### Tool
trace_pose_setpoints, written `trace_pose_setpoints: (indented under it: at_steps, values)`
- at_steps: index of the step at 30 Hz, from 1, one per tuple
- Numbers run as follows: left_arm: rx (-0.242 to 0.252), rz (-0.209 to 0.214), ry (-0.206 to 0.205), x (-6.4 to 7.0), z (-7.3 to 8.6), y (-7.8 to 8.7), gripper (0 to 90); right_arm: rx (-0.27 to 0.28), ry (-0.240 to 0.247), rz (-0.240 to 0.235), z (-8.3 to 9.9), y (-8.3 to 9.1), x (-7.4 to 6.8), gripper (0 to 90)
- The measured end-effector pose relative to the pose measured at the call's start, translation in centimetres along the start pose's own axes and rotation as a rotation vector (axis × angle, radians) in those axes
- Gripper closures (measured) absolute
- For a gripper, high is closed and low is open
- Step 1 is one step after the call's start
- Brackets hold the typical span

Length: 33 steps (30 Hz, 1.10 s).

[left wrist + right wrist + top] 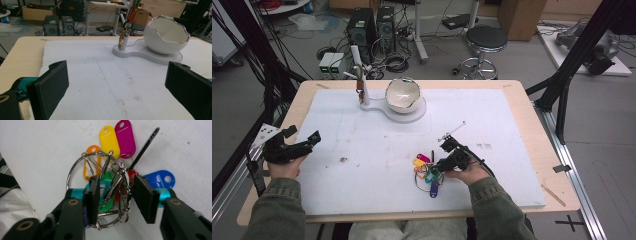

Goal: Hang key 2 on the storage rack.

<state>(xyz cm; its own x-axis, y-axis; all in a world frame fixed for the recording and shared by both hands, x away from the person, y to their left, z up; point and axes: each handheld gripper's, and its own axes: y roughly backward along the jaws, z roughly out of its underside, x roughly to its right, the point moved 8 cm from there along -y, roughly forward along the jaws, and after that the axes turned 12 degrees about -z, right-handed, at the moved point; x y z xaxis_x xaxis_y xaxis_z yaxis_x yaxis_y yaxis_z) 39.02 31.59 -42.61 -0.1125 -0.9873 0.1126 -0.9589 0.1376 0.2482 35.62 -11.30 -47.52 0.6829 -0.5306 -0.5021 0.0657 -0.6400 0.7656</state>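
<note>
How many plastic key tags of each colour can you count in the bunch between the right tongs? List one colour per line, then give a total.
In the right gripper view, key tags clearly showing around the right tongs:
yellow tag: 1
magenta tag: 1
orange tag: 1
green tag: 1
blue tag: 1
red tag: 1
Total: 6; more may be hidden under the metal rings.

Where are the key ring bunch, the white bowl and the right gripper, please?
key ring bunch [110,182]: right gripper view, on the metal clips at its middle.
white bowl [162,37]: left gripper view, on its outer wall.
right gripper [116,197]: right gripper view, midway between its fingertips.
</note>
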Motion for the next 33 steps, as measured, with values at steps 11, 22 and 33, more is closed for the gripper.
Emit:
trace_pose_setpoints:
  at_steps: [11,22,33]
  values:
    - [0.009,0.007,0.013,0.1,-0.1,0.3,5.6,-0.002,-0.019,-0.027,0.4,0.4,-0.6,76.9]
    - [0.018,0.007,0.026,-0.1,-0.3,0.3,5.6,0.088,0.023,-0.028,0.0,2.3,-1.1,77.4]
    - [0.011,0.012,0.019,0.1,-0.2,0.1,5.6,0.158,0.040,-0.045,-0.6,3.7,-1.9,77.4]
